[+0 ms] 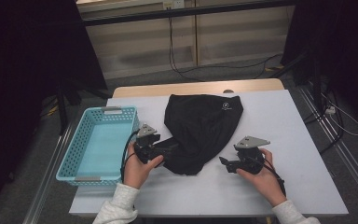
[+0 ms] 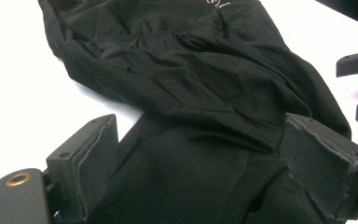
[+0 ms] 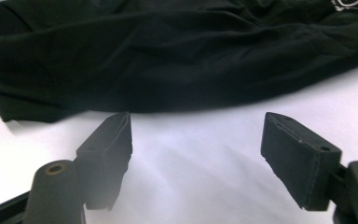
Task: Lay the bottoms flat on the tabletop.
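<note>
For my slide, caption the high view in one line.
Two hand-held claws, left and right, flank a crumpled black fabric garment on a white table, beside a turquoise perforated plastic basket.

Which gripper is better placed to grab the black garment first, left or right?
Left, probably. The left gripper is open with the black garment already lying between its fingers. The right gripper is also open, but bare table lies between its fingers and the cloth edge is ahead of them.

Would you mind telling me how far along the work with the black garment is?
Early. The black garment lies crumpled on the table, and the blue basket holds nothing. The left tongs are open with cloth between them; the right tongs are open just short of its edge. Gripping and handling remain.
</note>
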